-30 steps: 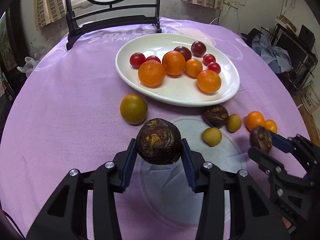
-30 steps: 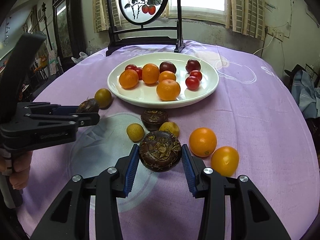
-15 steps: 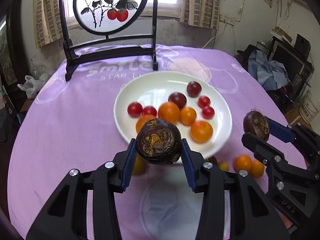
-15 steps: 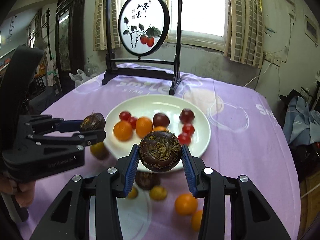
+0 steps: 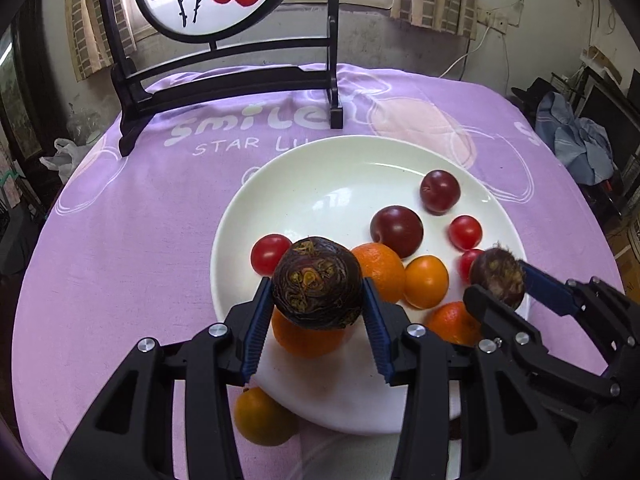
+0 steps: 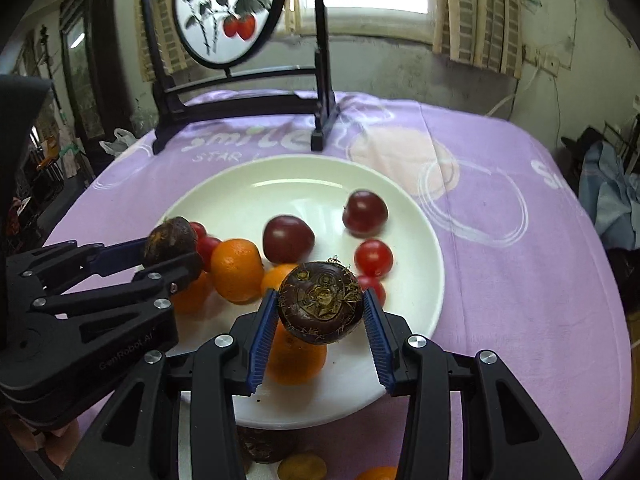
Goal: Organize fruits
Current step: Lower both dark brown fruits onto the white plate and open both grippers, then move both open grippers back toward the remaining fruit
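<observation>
Worktop (image 5: pixel 120 240) under a purple printed cloth; a black stand with a round painted panel (image 5: pixel 224 80) at the far edge.

White plate (image 5: pixel 320 184) at centre, far half bare. Near half holds oranges (image 5: pixel 380 268), two dark plums (image 5: pixel 396 232) and small red tomatoes (image 5: pixel 270 254), loosely bunched and touching one another.

Left gripper (image 5: pixel 318 308) hangs over the plate's near-left part. Jaws are opening, yet the dark brown corm (image 5: pixel 318 282) sits between the blue pads, both pads apparently against its sides; not released as seen. An orange lies directly beneath it.

Right gripper (image 6: pixel 320 314) over the near-right part of the plate, jaws clamped on a second corm (image 6: pixel 320 302), pads on opposite flanks near its widest girth. An orange beneath this one too.

Off the plate: a greenish-orange fruit (image 5: pixel 264 416) just beside the near rim, another dark corm (image 6: pixel 264 446) and small yellow fruits (image 6: pixel 302 468) on the cloth below the rim.

Handling, as judged: corms look firm, rounded, rough-skinned with dry fibres, light enough for a side pinch. Grip across the widest part suits them; the flattened top and bottom offer no hold. Likely to roll on landing, more so if dropped onto an orange. The bare far half of the plate looks the safer spot. Tomatoes and plums nearby look soft, bruise risk if struck.
</observation>
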The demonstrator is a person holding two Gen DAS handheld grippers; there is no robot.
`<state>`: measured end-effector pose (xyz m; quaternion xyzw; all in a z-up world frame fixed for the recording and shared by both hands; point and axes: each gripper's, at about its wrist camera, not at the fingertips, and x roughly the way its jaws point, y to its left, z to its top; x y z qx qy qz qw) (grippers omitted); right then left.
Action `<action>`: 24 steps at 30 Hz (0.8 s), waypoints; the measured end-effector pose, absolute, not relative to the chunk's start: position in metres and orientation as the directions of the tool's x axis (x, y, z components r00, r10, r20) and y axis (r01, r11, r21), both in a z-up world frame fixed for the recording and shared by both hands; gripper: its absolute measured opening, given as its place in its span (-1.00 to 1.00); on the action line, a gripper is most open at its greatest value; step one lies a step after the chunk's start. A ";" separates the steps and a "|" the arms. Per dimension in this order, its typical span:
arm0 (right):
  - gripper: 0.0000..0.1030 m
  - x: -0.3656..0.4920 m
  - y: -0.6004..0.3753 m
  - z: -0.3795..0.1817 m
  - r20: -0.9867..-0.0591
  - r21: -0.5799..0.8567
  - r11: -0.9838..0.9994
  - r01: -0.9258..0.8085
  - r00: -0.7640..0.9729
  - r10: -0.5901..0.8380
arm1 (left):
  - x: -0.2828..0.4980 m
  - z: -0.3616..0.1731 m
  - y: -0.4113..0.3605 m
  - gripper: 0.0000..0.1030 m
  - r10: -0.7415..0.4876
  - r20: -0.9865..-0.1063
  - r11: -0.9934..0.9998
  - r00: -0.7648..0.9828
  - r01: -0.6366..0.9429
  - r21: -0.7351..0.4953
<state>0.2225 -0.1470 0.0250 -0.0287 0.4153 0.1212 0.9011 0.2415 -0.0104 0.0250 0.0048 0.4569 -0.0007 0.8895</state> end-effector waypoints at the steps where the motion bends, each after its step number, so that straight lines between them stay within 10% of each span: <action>1: -0.12 0.223 -0.150 0.024 -0.757 0.068 0.970 -0.234 0.621 0.203 | 0.242 0.025 -0.009 -0.02 0.004 -0.812 1.000 0.584 -0.003 0.003; 15: 0.09 0.170 -0.178 0.034 -0.741 0.136 0.956 -0.260 0.614 0.272 | 0.187 0.046 -0.002 0.72 -0.012 -0.769 1.000 0.639 -0.010 -0.024; 24: 0.11 0.104 -0.199 0.032 -0.732 0.178 0.940 -0.291 0.600 0.324 | 0.118 0.026 0.002 0.81 0.009 -0.756 1.000 0.654 -0.003 0.010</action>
